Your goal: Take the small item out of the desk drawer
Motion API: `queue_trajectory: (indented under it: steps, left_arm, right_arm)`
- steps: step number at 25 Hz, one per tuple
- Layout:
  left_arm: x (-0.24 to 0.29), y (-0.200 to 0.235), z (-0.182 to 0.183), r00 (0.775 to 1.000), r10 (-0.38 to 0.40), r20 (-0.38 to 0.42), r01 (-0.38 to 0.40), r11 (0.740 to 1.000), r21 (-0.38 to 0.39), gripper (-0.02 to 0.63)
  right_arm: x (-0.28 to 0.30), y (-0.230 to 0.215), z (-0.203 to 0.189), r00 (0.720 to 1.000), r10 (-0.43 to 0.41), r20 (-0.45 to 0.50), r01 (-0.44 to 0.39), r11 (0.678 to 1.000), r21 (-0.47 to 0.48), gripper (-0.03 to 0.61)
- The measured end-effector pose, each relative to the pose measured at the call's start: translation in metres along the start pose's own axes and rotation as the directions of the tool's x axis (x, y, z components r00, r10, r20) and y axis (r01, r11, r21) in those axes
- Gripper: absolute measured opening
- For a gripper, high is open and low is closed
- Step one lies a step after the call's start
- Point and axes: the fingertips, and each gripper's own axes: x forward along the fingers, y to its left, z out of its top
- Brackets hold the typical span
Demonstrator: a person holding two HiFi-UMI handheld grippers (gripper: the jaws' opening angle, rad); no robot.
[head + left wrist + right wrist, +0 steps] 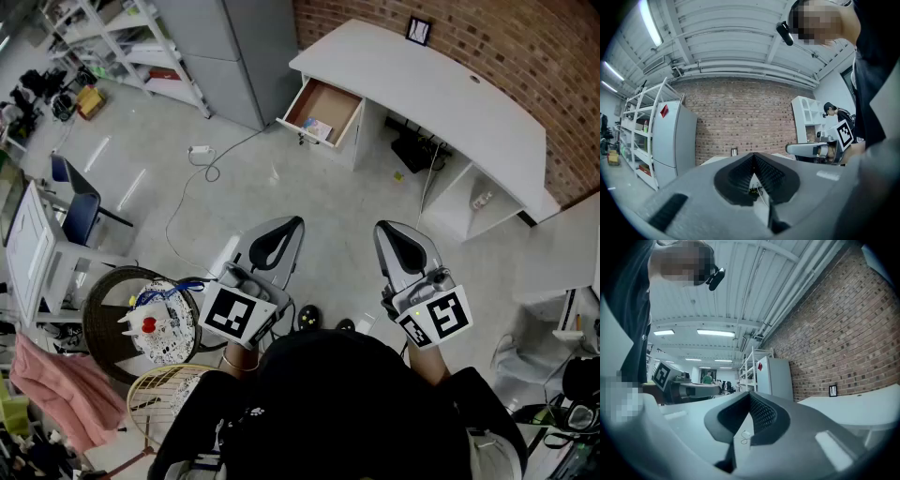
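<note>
Drawer point(322, 111) stands open, the small item point(317, 128) lying inside, untouched. Both left gripper point(292, 228) and right gripper point(386, 232), jaws pressed together on nothing, hang well short of it; approach, grasp and removal all remain.

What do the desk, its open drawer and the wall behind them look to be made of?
The desk is likely laminated board: its top is smooth, matte and evenly white. The drawer has a white front but a bare brown inside, probably wood or fibreboard. The wall is red-brown brick, with mortar lines plainly visible.
</note>
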Motion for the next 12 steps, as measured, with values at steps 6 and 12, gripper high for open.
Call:
queue_trajectory:
  steps: [6,12]
  left_arm:
    - [0.012,-0.006,0.001,1.000,-0.005,-0.004,0.005,1.000,0.003,-0.002]
    - [0.022,-0.016,-0.001,1.000,0.000,-0.012,0.000,1.000,0.002,-0.002]
  right_arm:
    - [-0.005,-0.014,0.003,1.000,-0.013,0.019,0.013,1.000,0.024,0.006]
    - [-0.020,-0.028,0.005,0.999,-0.014,0.039,0.012,0.999,0.046,0.008]
